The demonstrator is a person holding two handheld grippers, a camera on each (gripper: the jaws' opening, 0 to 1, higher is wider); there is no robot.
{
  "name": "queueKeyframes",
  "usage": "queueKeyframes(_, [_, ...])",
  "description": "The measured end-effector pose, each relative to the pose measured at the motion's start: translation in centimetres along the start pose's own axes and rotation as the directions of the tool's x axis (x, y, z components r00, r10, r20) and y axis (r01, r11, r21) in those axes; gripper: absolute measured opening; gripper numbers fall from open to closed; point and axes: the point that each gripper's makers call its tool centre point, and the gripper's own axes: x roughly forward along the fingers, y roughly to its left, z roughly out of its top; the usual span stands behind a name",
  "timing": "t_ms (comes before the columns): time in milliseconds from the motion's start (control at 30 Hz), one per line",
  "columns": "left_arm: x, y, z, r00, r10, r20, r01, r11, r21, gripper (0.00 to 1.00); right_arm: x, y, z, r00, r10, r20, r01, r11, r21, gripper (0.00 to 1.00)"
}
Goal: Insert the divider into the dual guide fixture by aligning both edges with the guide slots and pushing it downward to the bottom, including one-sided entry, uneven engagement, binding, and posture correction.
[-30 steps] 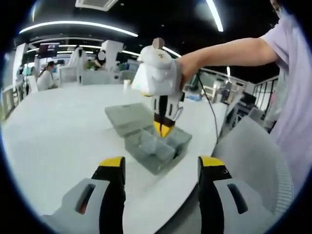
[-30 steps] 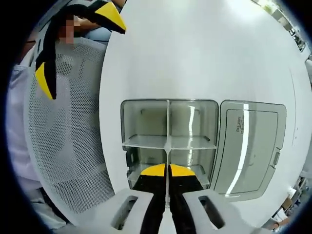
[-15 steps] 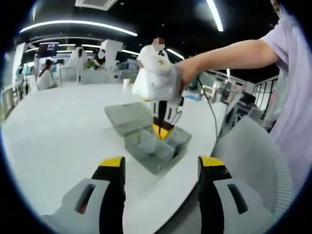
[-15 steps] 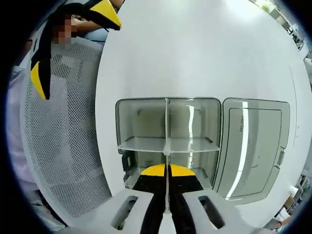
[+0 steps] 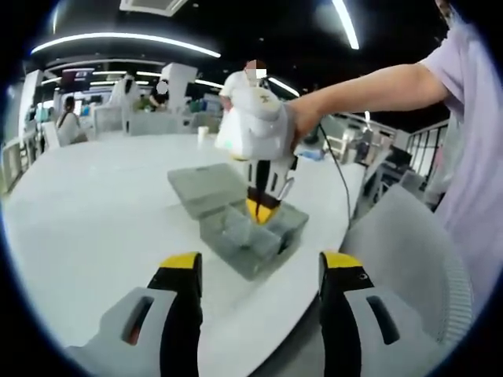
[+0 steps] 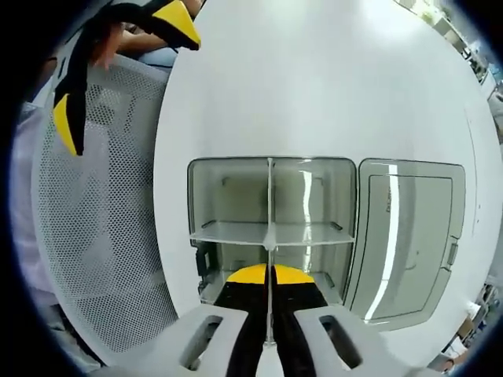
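1. The right hand-held gripper (image 6: 269, 276) is clamped on the thin clear divider (image 6: 269, 200), seen edge-on, standing upright inside the grey box (image 6: 271, 228) on the white bench (image 6: 314, 78).
2. The left hand-held gripper (image 5: 259, 271) hangs with its jaws apart, empty, well back from the box.
3. Judged step: pushing down, the divider crossing a second clear divider (image 6: 236, 232) that lies across the box.
4. How far it is seated I cannot tell; the next move probably calls for a level downward press, with any tilt corrected if one edge binds.
5. Count: one box, its open lid (image 6: 405, 236) lying flat beside it, two dividers, two grippers.
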Motion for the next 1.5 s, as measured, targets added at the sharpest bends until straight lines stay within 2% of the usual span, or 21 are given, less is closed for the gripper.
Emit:
queueKeyframes(267, [0.0,0.0,0.0,1.000,0.000,-0.003,0.000,1.000,0.004,0.57,-0.1,-0.2,0.0,0.999,-0.013,0.045,0.013,1.000,0.010,0.00])
queueKeyframes(367, [0.0,0.0,0.0,1.000,-0.001,-0.005,0.001,1.000,0.006,0.57,-0.1,-0.2,-0.1,0.999,-0.011,0.050,0.010,1.000,0.016,0.13])
queueKeyframes(467, [0.0,0.0,0.0,1.000,0.001,-0.005,-0.001,1.000,0.005,0.57,-0.3,0.0,-0.3,0.998,-0.001,0.063,-0.001,1.000,0.022,0.12])
queueKeyframes(567, [0.0,0.0,0.0,1.000,0.001,-0.006,-0.001,1.000,0.005,0.57,-0.8,0.2,-0.2,0.993,0.016,0.117,-0.025,0.997,0.072,0.16])
queueKeyframes(667, [0.1,0.0,0.0,1.000,0.000,-0.007,0.000,1.000,0.007,0.57,-1.7,-0.4,-0.3,0.986,-0.010,0.166,-0.008,0.994,0.106,0.18])
queueKeyframes(800, [0.1,0.0,0.0,1.000,0.002,-0.006,-0.002,1.000,0.009,0.57,-3.4,-0.8,0.3,0.952,-0.050,0.302,-0.016,0.977,0.212,0.22])
queueKeyframes(900, [0.1,0.0,0.1,1.000,0.002,-0.006,-0.002,1.000,0.010,0.57,-5.0,-1.5,0.2,0.913,-0.116,0.391,0.002,0.960,0.280,0.21])
queueKeyframes(967, [0.1,-0.1,0.0,1.000,0.001,-0.009,-0.001,1.000,0.013,0.57,-6.2,-2.1,-0.1,0.880,-0.175,0.442,0.014,0.939,0.344,0.21])
queueKeyframes(1067, [0.1,-0.2,0.0,1.000,-0.001,-0.014,0.001,1.000,0.021,0.57,-7.9,-2.6,-0.8,0.820,-0.249,0.515,0.009,0.906,0.424,0.23])
queueKeyframes(1100, [0.1,-0.2,0.0,1.000,-0.001,-0.013,0.001,1.000,0.023,0.57,-8.5,-2.8,-1.1,0.791,-0.283,0.542,0.011,0.893,0.450,0.24])
queueKeyframes(1133, [0.1,-0.2,0.0,1.000,0.000,-0.014,0.000,1.000,0.022,0.57,-8.7,-2.8,-1.3,0.787,-0.290,0.544,0.007,0.887,0.462,0.24])
queueKeyframes(1167, [0.1,-0.1,0.0,1.000,0.005,-0.014,-0.005,1.000,0.026,0.57,-9.4,-3.0,-1.9,0.764,-0.340,0.548,0.019,0.861,0.509,0.23])
queueKeyframes(1200, [0.1,-0.1,0.0,1.000,0.008,-0.015,-0.008,1.000,0.024,0.57,-10.0,-3.1,-2.2,0.726,-0.378,0.575,0.025,0.850,0.526,0.24])
queueKeyframes(1267, [0.1,0.0,0.1,1.000,0.014,-0.013,-0.014,1.000,0.023,0.57,-10.7,-2.9,-3.1,0.689,-0.424,0.588,0.009,0.816,0.578,0.24])
queueKeyframes(1300, [0.0,0.0,0.2,1.000,0.018,-0.007,-0.017,1.000,0.025,0.57,-11.4,-2.8,-3.5,0.646,-0.458,0.610,0.020,0.810,0.586,0.25])
queueKeyframes(1333, [0.0,0.0,0.2,1.000,0.020,-0.007,-0.020,1.000,0.024,0.57,-11.4,-2.6,-4.1,0.639,-0.477,0.603,0.007,0.788,0.616,0.26])
queueKeyframes(1367, [0.0,0.2,0.1,1.000,0.027,-0.010,-0.027,0.999,0.023,0.57,-11.8,-2.3,-4.9,0.606,-0.513,0.608,0.001,0.765,0.644,0.27])
queueKeyframes(1400, [0.0,0.2,0.1,0.999,0.032,-0.009,-0.032,0.999,0.025,0.57,-12.3,-2.1,-5.3,0.573,-0.536,0.620,0.013,0.762,0.647,0.27])
queueKeyframes(1433, [0.0,0.2,0.2,0.999,0.037,-0.003,-0.037,0.999,0.025,0.57,-12.5,-1.5,-6.0,0.548,-0.560,0.622,0.004,0.745,0.667,0.27])
queueKeyframes(1467, [-0.1,0.3,0.3,0.999,0.042,0.000,-0.042,0.999,0.025,0.57,-13.0,-1.2,-6.3,0.511,-0.582,0.633,0.015,0.742,0.670,0.28])
queueKeyframes(1500, [-0.1,0.4,0.3,0.999,0.048,0.003,-0.048,0.999,0.025,0.57,-13.4,-0.8,-6.8,0.472,-0.611,0.636,0.009,0.725,0.689,0.29])
